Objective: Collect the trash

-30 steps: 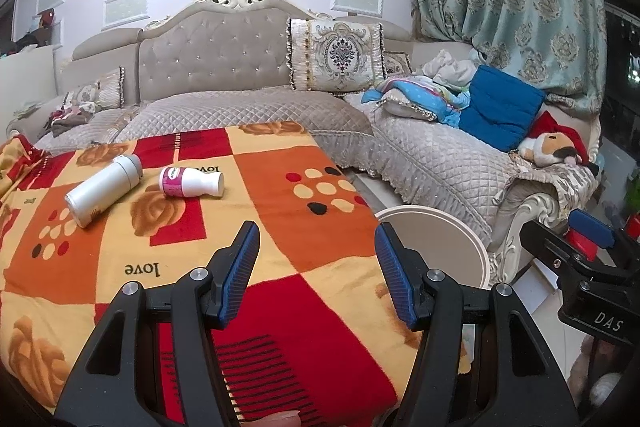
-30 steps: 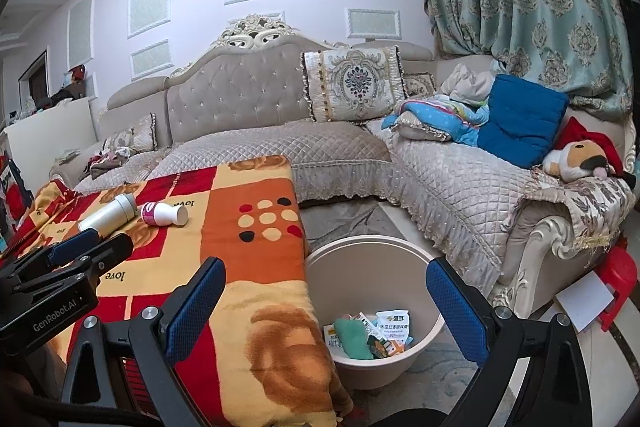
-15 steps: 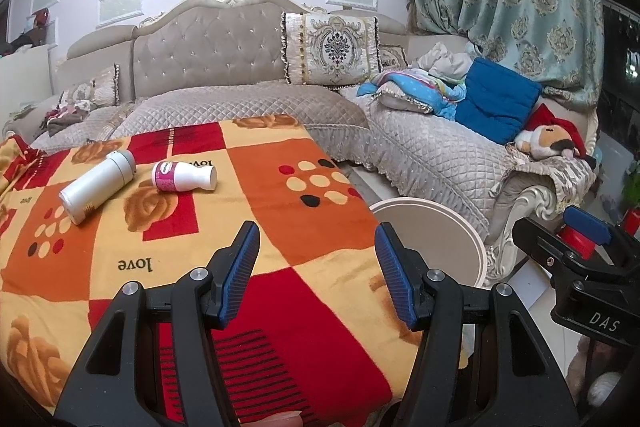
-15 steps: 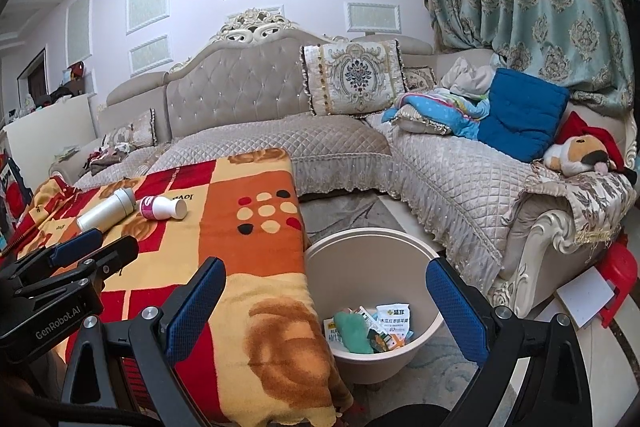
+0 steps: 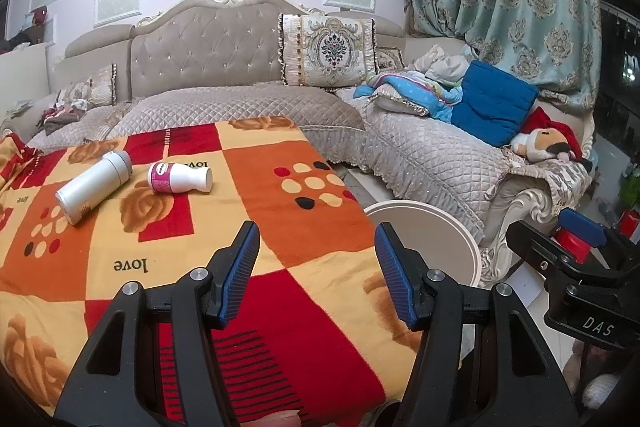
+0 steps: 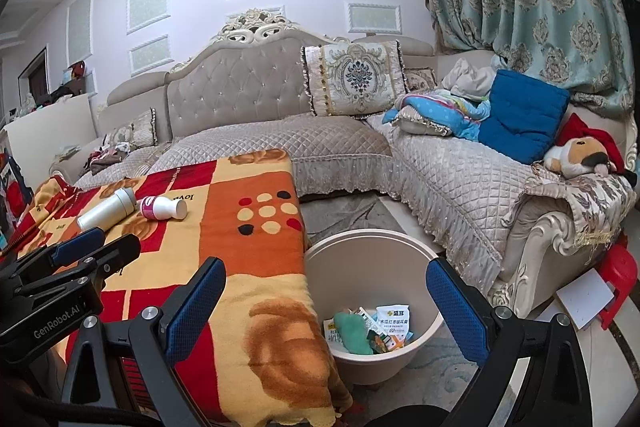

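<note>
Both tools, left tool (image 5: 316, 267) and right tool (image 6: 326, 303), are hovering wide open and empty while the pink-labelled bottle (image 5: 179, 179), likely light, rigid and roll-prone, is lying at ten o'clock awaiting a mid-body grip.

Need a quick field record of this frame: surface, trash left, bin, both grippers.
surface: patchwork blanket in red, orange and yellow
trash left: white bottle and pink-labelled bottle, both lying on their sides, side by side
bin: beige bucket on the floor beside the blanket, wrappers already inside
left gripper: open, empty, over the blanket, short of the bottles
right gripper: open, empty, above the bucket
</note>
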